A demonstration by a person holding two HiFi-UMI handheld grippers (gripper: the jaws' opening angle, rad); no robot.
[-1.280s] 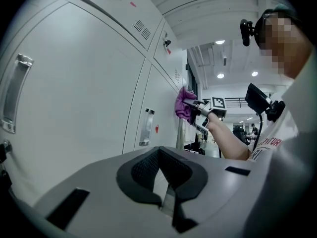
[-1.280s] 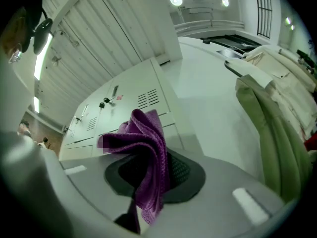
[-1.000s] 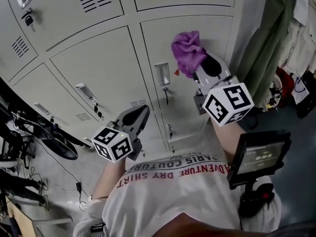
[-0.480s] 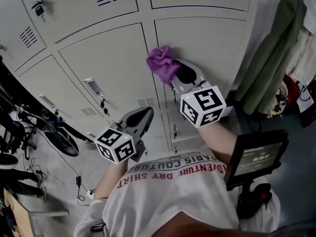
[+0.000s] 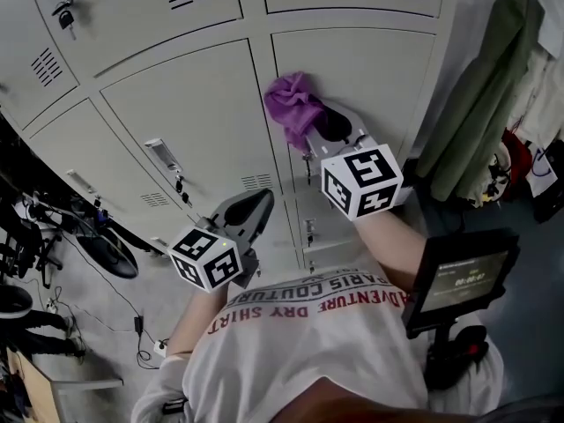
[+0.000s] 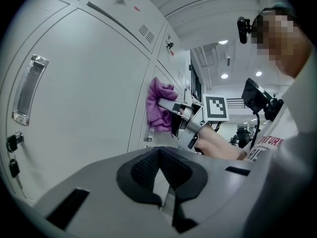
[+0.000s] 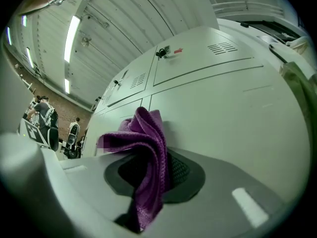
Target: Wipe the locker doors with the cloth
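My right gripper (image 5: 310, 129) clamped the purple cloth (image 5: 291, 104) against the locker doors (image 5: 366, 73) mid-frame. My left gripper (image 5: 254, 205), closed and empty, sat lower left.

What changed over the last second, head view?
The right gripper swept the purple cloth leftward across the locker door to the seam at its left edge. It kept hold of the cloth; the left gripper stayed low, shut and empty.
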